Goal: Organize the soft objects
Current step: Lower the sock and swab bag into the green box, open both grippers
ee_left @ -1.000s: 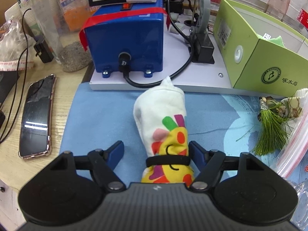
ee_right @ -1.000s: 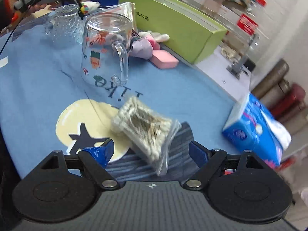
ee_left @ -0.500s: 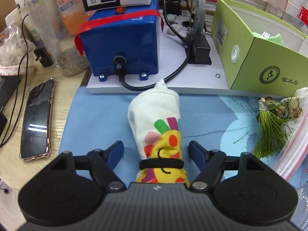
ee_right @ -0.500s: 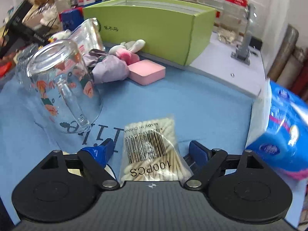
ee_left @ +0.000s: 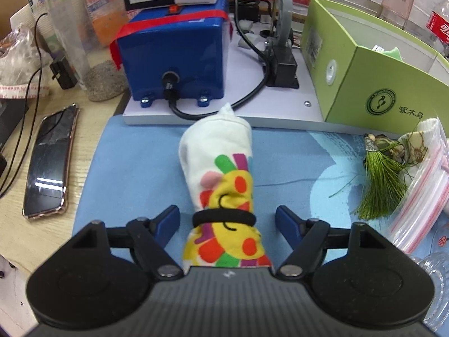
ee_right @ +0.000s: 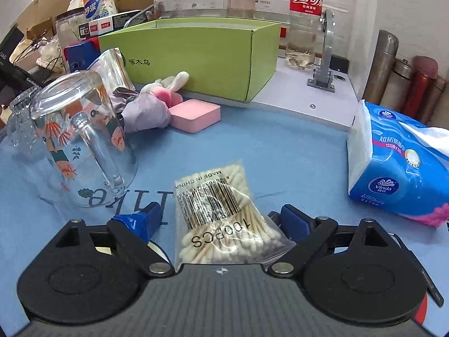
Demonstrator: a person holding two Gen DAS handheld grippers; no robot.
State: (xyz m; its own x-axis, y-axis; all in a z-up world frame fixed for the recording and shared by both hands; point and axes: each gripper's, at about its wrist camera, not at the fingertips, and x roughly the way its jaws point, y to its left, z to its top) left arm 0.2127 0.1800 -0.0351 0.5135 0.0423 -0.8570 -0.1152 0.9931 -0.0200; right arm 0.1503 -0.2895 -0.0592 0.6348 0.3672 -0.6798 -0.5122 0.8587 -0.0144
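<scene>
A rolled white sock point(ee_left: 221, 174) with a bright cartoon print and a black hair tie lies on the blue mat point(ee_left: 126, 168). My left gripper point(ee_left: 228, 219) stands open around its near end, fingers apart on both sides without touching. The green box point(ee_left: 373, 84) sits at the right rear. In the right wrist view a clear bag of cotton swabs point(ee_right: 221, 213) lies between the fingers of my open right gripper point(ee_right: 221, 219). Farther back, a plush bunny point(ee_right: 165, 90), a lilac cloth point(ee_right: 146, 109) and a pink sponge point(ee_right: 195, 113) lie before the green box point(ee_right: 196, 56).
A blue machine point(ee_left: 174, 56) with a cable and a phone point(ee_left: 50, 163) are at the left. A green tassel point(ee_left: 381, 179) and zip bag point(ee_left: 421, 196) lie right. A printed glass mug point(ee_right: 78, 140) lies on its side; a tissue pack point(ee_right: 398, 168) sits right.
The left gripper has slid forward a little along the sock. The right gripper has swung round and moved in, so the swab bag now lies between its fingers.
</scene>
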